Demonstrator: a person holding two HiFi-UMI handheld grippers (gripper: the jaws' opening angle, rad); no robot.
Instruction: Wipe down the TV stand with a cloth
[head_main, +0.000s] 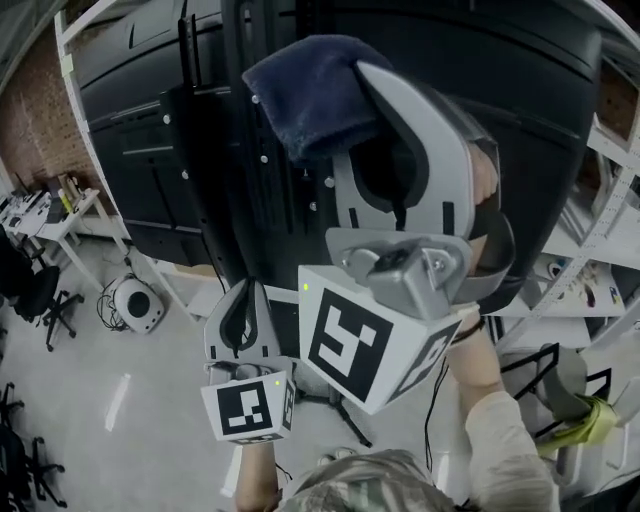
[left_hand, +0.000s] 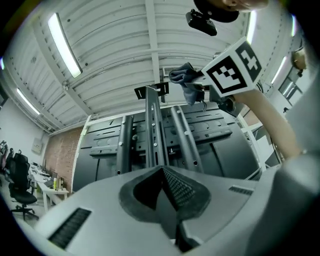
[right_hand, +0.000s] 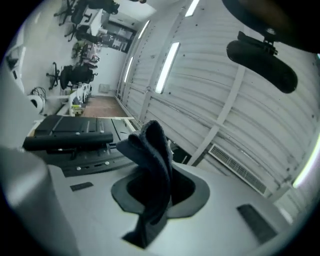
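Jaws on my right gripper (head_main: 362, 72) pinch the dark blue terry cloth (head_main: 305, 92) beside the black metal TV stand (head_main: 255, 190) top, whose long axis runs down toward my empty left gripper (head_main: 245, 295), jaws pressed together.

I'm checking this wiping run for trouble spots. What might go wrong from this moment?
1. The right tongs pinch the dark cloth with much of it bunched loose beyond their tips, so hard rubbing may drag it free.
2. The cloth sits close to the bracket atop the TV stand; loose fabric might snag on its edges.
3. The left tongs are shut, empty and low, steadying nothing.
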